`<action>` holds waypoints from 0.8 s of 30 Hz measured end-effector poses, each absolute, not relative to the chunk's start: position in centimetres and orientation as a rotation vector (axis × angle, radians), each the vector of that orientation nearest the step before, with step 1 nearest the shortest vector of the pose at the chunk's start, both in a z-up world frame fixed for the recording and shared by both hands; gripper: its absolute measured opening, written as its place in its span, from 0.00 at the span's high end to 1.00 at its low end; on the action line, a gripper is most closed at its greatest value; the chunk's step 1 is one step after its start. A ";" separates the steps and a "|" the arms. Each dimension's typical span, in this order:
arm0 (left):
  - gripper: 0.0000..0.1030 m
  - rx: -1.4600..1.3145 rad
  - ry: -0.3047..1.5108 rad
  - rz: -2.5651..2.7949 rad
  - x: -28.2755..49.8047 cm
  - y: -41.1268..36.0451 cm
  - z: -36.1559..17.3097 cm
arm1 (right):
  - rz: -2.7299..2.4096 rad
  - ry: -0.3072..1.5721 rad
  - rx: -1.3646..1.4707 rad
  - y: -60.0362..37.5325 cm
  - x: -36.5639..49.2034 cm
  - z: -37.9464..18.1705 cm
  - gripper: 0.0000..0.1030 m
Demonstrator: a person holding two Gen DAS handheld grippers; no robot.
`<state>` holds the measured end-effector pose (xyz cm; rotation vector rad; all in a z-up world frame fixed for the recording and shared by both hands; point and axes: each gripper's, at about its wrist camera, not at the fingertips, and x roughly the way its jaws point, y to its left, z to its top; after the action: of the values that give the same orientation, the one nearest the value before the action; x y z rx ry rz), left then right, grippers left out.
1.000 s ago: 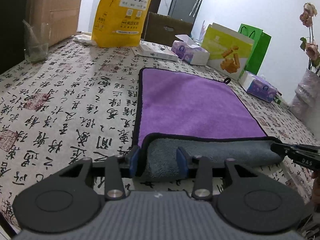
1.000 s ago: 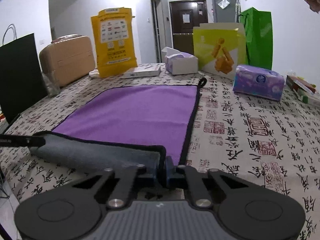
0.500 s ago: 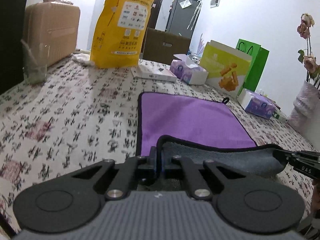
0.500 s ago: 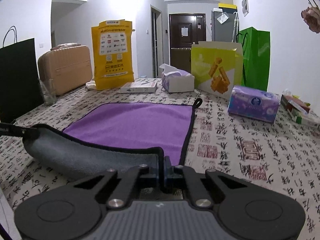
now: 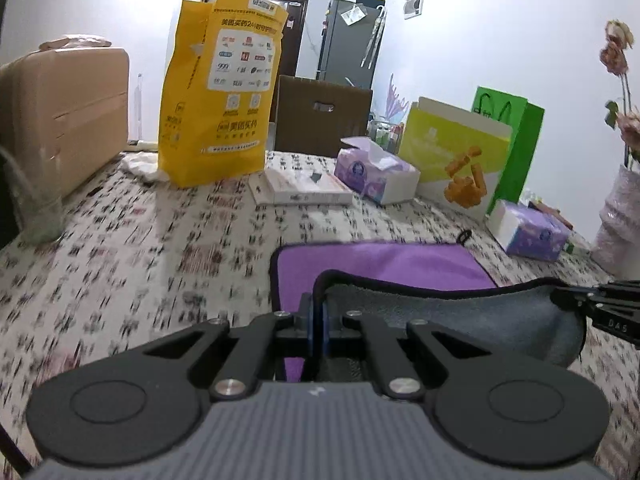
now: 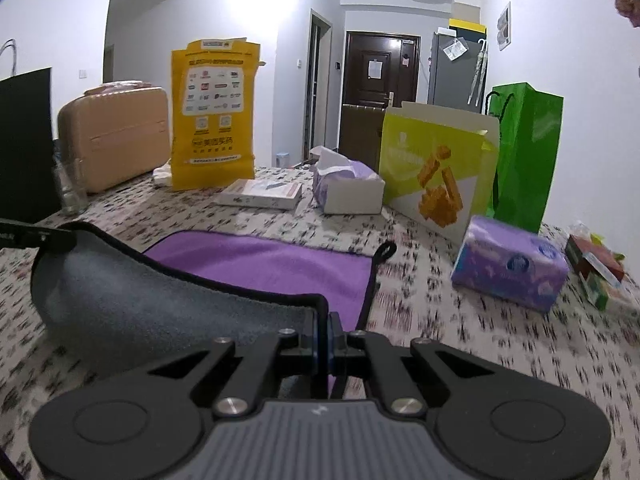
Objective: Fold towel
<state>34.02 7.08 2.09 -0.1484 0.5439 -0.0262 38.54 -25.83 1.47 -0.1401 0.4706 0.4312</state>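
Note:
A towel, purple on top and grey underneath with black trim, lies on the patterned tablecloth point(image 5: 120, 264). Its purple face point(image 5: 380, 264) shows in the left wrist view and in the right wrist view point(image 6: 272, 260). My left gripper point(image 5: 318, 320) is shut on the near left corner. My right gripper point(image 6: 322, 336) is shut on the near right corner. The near edge is lifted off the table, grey underside point(image 6: 140, 304) facing me and sagging between the grippers. The right gripper point(image 5: 600, 304) shows at the right of the left wrist view.
Beyond the towel stand a yellow bag point(image 5: 220, 100), a flat white box point(image 5: 300, 192), an open tissue box point(image 5: 376, 176), a yellow-green carton point(image 6: 436, 168), a green bag point(image 6: 524, 148) and a purple tissue pack point(image 6: 508, 264). A tan suitcase point(image 6: 116, 136) and a glass point(image 6: 72, 188) stand at left.
My left gripper closed on the towel's near left corner. Both grippers then lifted the near edge up and carried it forward over the purple face.

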 end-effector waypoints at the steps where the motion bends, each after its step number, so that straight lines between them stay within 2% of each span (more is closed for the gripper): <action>1: 0.96 -0.149 0.548 -0.024 34.8 7.2 2.2 | 0.433 0.481 -0.131 -25.8 39.6 1.6 0.96; 15: 0.96 -0.149 0.640 -0.026 45.7 9.5 1.3 | 0.435 0.553 -0.090 -24.3 50.1 2.0 0.96; 24: 0.95 -0.175 0.684 -0.025 51.2 10.4 -0.6 | 0.409 0.608 -0.083 -23.5 55.4 0.0 0.96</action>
<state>51.22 10.35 -0.56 -0.1749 0.6844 -0.0249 55.41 -23.53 0.04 -0.0835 0.6082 0.4089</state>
